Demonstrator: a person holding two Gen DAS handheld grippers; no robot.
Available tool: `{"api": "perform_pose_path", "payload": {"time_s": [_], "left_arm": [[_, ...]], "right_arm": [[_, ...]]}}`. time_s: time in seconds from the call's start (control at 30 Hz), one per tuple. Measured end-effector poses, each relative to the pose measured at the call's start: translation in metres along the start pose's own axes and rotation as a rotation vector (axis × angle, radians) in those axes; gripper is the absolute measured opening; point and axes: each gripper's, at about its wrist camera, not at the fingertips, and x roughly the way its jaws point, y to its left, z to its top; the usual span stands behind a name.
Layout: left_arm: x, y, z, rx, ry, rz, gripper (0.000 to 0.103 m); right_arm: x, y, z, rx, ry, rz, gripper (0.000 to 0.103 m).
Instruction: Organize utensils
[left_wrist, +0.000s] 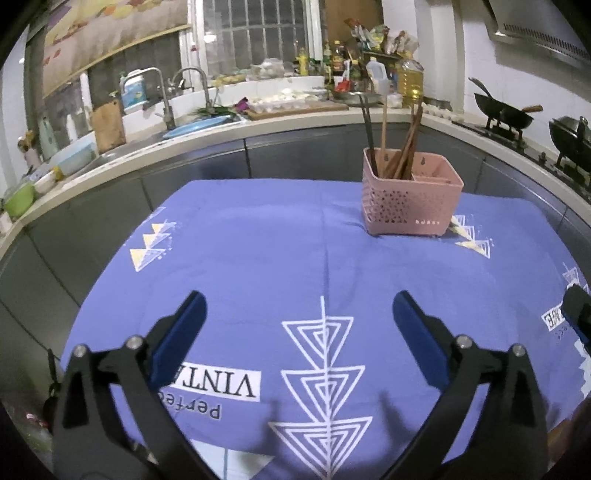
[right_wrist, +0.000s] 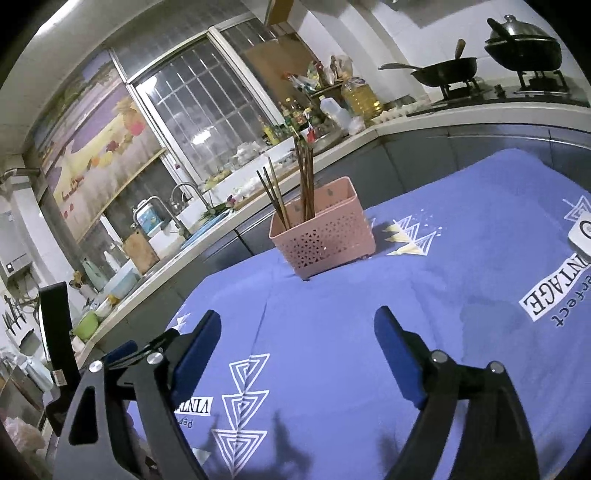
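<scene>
Left wrist view, left to right. Left gripper fills the lower frame, jaws spread wide, nothing between them; it hangs over the blue printed cloth covering the desk. No loose utensils show on the cloth here.

Upper right of centre: pink perforated caddy stands upright on the cloth near the desk's far edge. Chopsticks lean in its left compartment, tips up; right compartment looks empty, though its bottom is hidden. Grouping by compartment seems the point of the sort.

Far right edge: a dark part of the other tool pokes in.

Right wrist view, left to right. Lower left: the left tool's black body sits just beside this one. Right gripper also gapes wide and holds nothing, low over the cloth. Upper centre: the caddy, with the sticks standing in two separate bunches. Right edge: a small white object on the cloth, cut off, not identifiable.

Judgement: task looks finished or nearly so; both tools hang back, well apart from the caddy.
</scene>
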Motion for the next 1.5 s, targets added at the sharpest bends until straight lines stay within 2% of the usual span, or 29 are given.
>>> {"api": "perform_pose_path", "payload": {"time_s": [0.13,0.3,0.37,0.5,0.6,0.8,0.97,1.27,1.5], "left_arm": [[0.008,0.0,-0.003,-0.003,0.053,-0.029,0.097],[0.031,0.011,-0.007,-0.074,0.196,-0.177,0.097],[0.035,0.017,-0.008,-0.103,0.219,-0.181,0.097],[0.032,0.033,-0.004,-0.131,0.18,-0.113,0.097],[0.028,0.039,-0.001,-0.113,0.158,-0.053,0.097],[0.022,0.048,0.003,-0.083,0.119,0.018,0.097],[0.015,0.045,0.006,-0.034,0.078,0.045,0.097],[0.011,0.038,0.005,0.03,0.078,0.073,0.097],[0.008,0.034,0.006,0.063,0.065,0.127,0.097]], "right_arm": [[0.004,-0.001,-0.002,0.005,0.015,-0.011,0.085],[0.006,-0.008,-0.001,0.032,0.009,-0.05,0.085],[0.006,-0.01,-0.001,0.04,0.008,-0.057,0.086],[0.01,-0.011,-0.003,0.038,0.023,-0.059,0.086],[0.012,-0.008,-0.004,0.028,0.03,-0.061,0.086],[0.013,-0.005,-0.005,0.006,0.025,-0.079,0.087],[0.015,-0.003,-0.006,0.004,0.038,-0.076,0.088],[0.011,0.003,-0.007,-0.041,0.008,-0.074,0.09],[0.011,0.004,-0.007,-0.037,0.016,-0.066,0.09]]}}
